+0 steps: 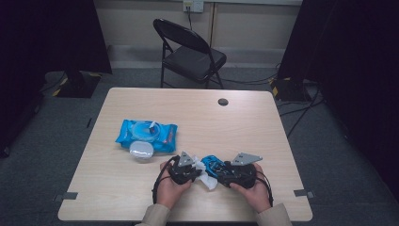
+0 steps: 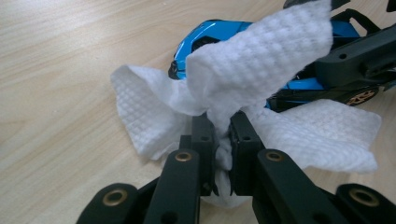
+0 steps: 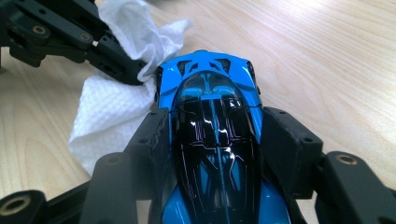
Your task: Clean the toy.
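Down at the near edge of the wooden table [image 1: 117, 188], at about six o'clock in the high view, two hands bring their tools together over a small toy. The left gripper [image 2: 222, 133] has its jaws pressed almost together, pinching a bunched fold of a white wet wipe [image 2: 261, 60]; the rest of the sheet fans out on the tabletop to either side and drapes up over the nose of the blue toy car [image 2: 205, 35]. In the right gripper view, the right gripper [image 3: 215, 140] stands with its jaws about half spread, one pad pressed on each flank of the toy car [image 3: 212, 135], which lies lengthwise between them with its dark glossy roof facing up and its nose toward twelve o'clock. The wipe [image 3: 116, 107] sits at ten o'clock from the car's nose, touching its front corner, with the other tool's jaws clamped on it there. In the high view, a blue pack of wet wipes [image 1: 147, 134] lies at eleven o'clock from the hands, well apart from them, its round lid [image 1: 141, 150] flipped open toward the person.
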A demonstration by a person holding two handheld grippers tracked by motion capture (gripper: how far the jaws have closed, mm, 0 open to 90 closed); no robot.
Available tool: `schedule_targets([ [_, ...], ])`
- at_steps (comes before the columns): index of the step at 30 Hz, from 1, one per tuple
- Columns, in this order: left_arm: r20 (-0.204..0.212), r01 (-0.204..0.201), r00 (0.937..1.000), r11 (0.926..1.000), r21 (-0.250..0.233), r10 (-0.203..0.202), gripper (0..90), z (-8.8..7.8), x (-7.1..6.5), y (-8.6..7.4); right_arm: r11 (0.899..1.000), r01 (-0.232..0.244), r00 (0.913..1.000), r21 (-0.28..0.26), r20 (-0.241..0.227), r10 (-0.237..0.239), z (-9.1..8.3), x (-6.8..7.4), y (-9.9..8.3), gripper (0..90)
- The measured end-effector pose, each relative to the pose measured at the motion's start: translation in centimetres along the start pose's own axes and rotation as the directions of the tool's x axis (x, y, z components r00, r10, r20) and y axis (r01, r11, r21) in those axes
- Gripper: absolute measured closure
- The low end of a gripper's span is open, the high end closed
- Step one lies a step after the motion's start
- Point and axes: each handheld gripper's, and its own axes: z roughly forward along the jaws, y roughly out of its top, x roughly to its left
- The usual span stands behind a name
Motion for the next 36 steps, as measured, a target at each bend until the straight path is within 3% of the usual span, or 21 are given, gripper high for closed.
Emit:
schedule_targets([
  [9, 0.017, -0.002, 0.9999, 1.0, -0.004, 0.002, 83.3, 0.1, -1.0, -0.2, 1.0, 0.001, 1.0, -0.001, 0.002, -0.001, 0.0, 0.0, 0.0, 43.5],
  [13, 0.043, -0.038, 0.9983, 0.9993, 0.003, 0.038, 83.3, 0.5, -2.2, 0.0, 1.0, 0.001, 1.0, -0.004, 0.003, -0.001, 0.0, 0.0, 0.0, 43.4],
  [15, 0.036, -0.057, 0.9977, 0.9983, 0.009, 0.057, 83.2, 0.7, -2.7, 0.1, 1.0, 0.0, 1.0, -0.004, 0.002, 0.0, 0.0, 0.0, -0.1, 43.4],
  [18, 0.05, -0.051, 0.9975, 0.9986, 0.011, 0.05, 83.2, 0.8, -3.0, 0.2, 1.0, -0.002, 1.0, -0.003, 0.002, 0.002, 0.0, 0.0, -0.1, 43.4],
  [20, 0.081, -0.049, 0.9955, 0.9988, 0.007, 0.048, 83.2, 1.1, -3.3, 0.2, 1.0, 0.001, 1.0, -0.004, 0.002, -0.001, 0.0, 0.0, 0.0, 43.4],
  [23, 0.101, -0.071, 0.9924, 0.9974, 0.009, 0.07, 83.2, 1.5, -4.5, 0.4, 1.0, 0.002, 1.0, -0.004, 0.003, -0.001, 0.0, 0.0, 0.0, 43.4],
  [24, 0.088, -0.087, 0.9924, 0.9961, 0.015, 0.086, 83.2, 1.6, -4.8, 0.5, 1.0, 0.001, 1.0, -0.005, 0.003, -0.001, 0.0, 0.0, 0.0, 43.4],
  [29, 0.103, -0.075, 0.9921, 0.997, 0.02, 0.072, 83.2, 1.7, -5.2, 0.5, 1.0, 0.002, 1.0, -0.002, 0.005, -0.002, 0.0, 0.0, 0.0, 43.4],
  [34, 0.115, -0.09, 0.9896, 0.9956, 0.027, 0.086, 83.3, 2.0, -6.1, 0.6, 1.0, 0.005, 1.0, -0.001, 0.005, -0.005, 0.0, 0.1, 0.0, 43.4],
  [36, 0.145, -0.076, 0.9869, 0.9967, 0.029, 0.071, 83.3, 2.2, -6.4, 0.7, 1.0, 0.005, 1.0, -0.002, 0.006, -0.005, 0.0, 0.1, 0.0, 43.4],
])
